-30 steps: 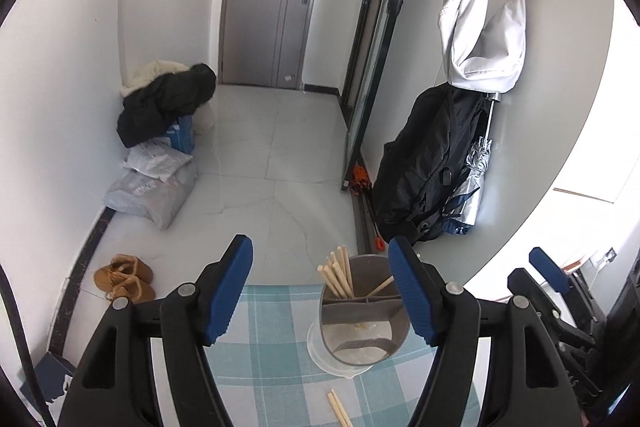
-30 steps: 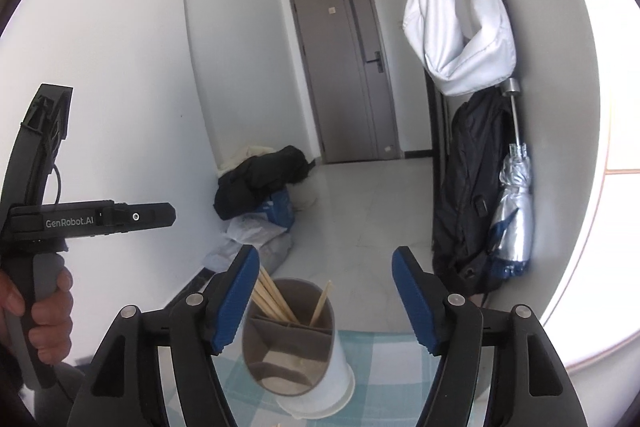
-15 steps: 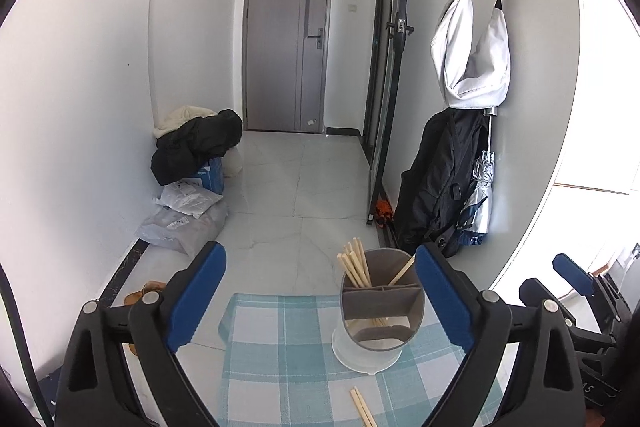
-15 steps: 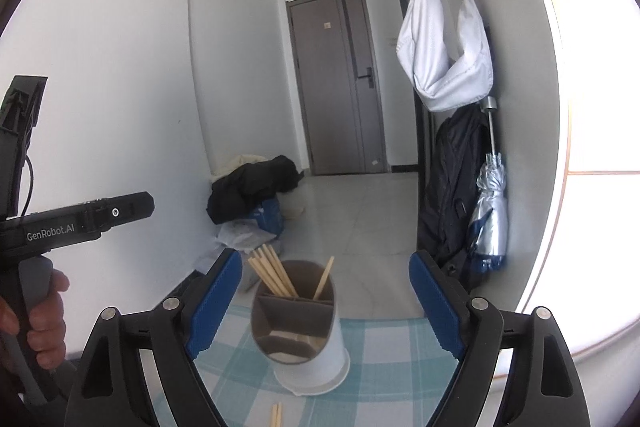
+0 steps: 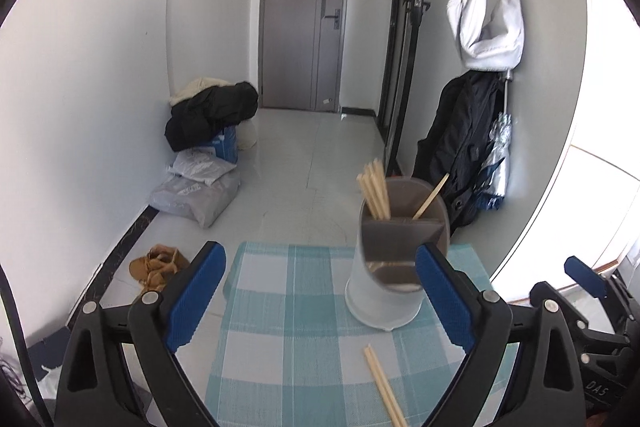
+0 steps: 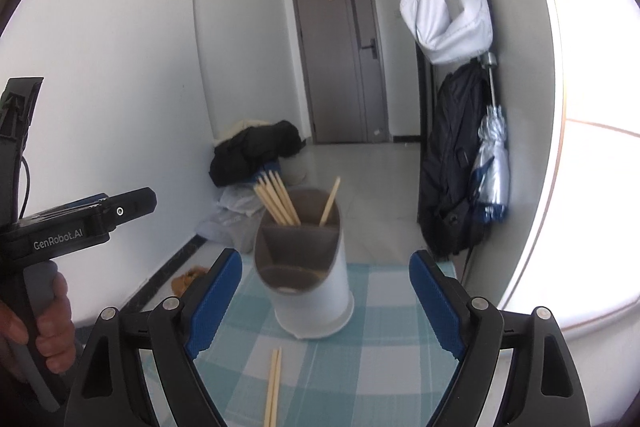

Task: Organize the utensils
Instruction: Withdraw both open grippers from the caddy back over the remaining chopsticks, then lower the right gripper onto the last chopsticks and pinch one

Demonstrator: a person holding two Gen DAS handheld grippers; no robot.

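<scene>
A white utensil holder (image 5: 384, 291) with a grey divided insert stands on the teal checked cloth (image 5: 288, 327). Several wooden chopsticks (image 5: 374, 193) lean in its back compartments. A loose pair of chopsticks (image 5: 384, 387) lies flat on the cloth in front of it. My left gripper (image 5: 320, 267) is open and holds nothing; the holder sits beyond its right finger. In the right wrist view the holder (image 6: 316, 303) stands ahead between the spread fingers of my open, empty right gripper (image 6: 326, 267), with the loose pair (image 6: 273, 387) nearer. A hand (image 6: 52, 327) holds the left gripper's handle at the left.
The cloth's far edge (image 5: 352, 247) drops to a tiled floor. Brown shoes (image 5: 158, 265) and a pile of bags (image 5: 200, 183) lie on the floor at the left. A black backpack (image 5: 460, 155), a folded umbrella (image 6: 494, 171) and a white bag (image 5: 486, 23) hang at the right.
Both grippers' jaws have spread wider. Both have sunk and drawn back from the holder, so more cloth and the loose pair of chopsticks now show.
</scene>
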